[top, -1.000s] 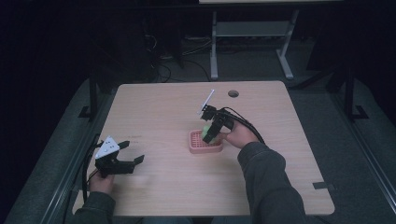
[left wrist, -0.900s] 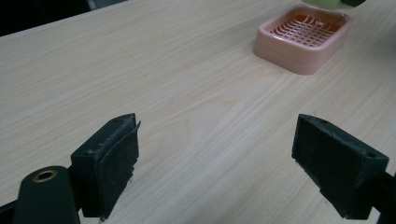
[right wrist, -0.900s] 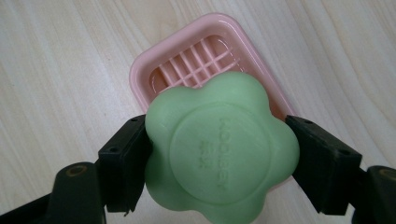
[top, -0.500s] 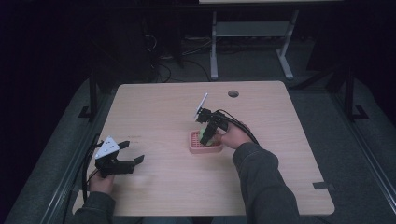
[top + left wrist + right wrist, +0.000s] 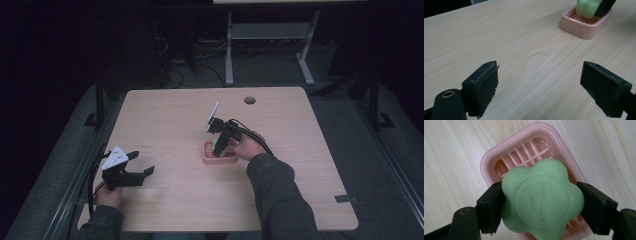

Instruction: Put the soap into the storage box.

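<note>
Soap [image 5: 541, 200] between right gripper [image 5: 540, 202] jaws hides dish [image 5: 491, 160] grid.

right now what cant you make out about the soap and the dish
- Whether the green soap touches the pink dish: right gripper view, the soap covers the grid below it.
- Raised lettering on the soap: right gripper view, too faint to read.
- Soap top: left gripper view, cut by the upper edge.
- Dish near end: right gripper view, behind the right claw.
</note>
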A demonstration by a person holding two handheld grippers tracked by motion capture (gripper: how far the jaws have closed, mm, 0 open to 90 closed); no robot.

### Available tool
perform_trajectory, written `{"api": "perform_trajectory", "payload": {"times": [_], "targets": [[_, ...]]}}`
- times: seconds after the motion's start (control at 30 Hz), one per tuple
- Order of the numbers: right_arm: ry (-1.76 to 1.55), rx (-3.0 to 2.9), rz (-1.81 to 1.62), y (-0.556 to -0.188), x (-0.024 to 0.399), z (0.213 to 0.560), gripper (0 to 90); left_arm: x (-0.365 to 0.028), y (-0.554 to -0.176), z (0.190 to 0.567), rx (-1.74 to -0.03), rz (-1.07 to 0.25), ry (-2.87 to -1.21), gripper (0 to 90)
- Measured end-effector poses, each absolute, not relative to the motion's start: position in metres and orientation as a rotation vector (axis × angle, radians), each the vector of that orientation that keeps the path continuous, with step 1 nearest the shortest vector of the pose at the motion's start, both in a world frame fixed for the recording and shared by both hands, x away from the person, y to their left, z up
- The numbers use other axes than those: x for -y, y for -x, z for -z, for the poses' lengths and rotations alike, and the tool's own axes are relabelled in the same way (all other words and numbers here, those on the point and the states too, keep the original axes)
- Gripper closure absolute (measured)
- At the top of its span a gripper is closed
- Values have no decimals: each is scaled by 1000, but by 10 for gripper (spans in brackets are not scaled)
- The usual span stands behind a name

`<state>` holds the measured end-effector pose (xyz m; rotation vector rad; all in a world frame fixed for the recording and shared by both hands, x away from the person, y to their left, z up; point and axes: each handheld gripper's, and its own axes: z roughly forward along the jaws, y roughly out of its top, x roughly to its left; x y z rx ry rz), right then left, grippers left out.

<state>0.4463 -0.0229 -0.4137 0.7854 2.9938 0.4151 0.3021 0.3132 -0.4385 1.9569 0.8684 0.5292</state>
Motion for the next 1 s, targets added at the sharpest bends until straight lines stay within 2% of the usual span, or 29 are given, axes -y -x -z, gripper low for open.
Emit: {"api": "perform_trajectory", "payload": {"times": [1.0], "targets": [[-804,-2978,-388,-446,20,418,253,-313,-302,438,-870,-533,-1953,144]]}}
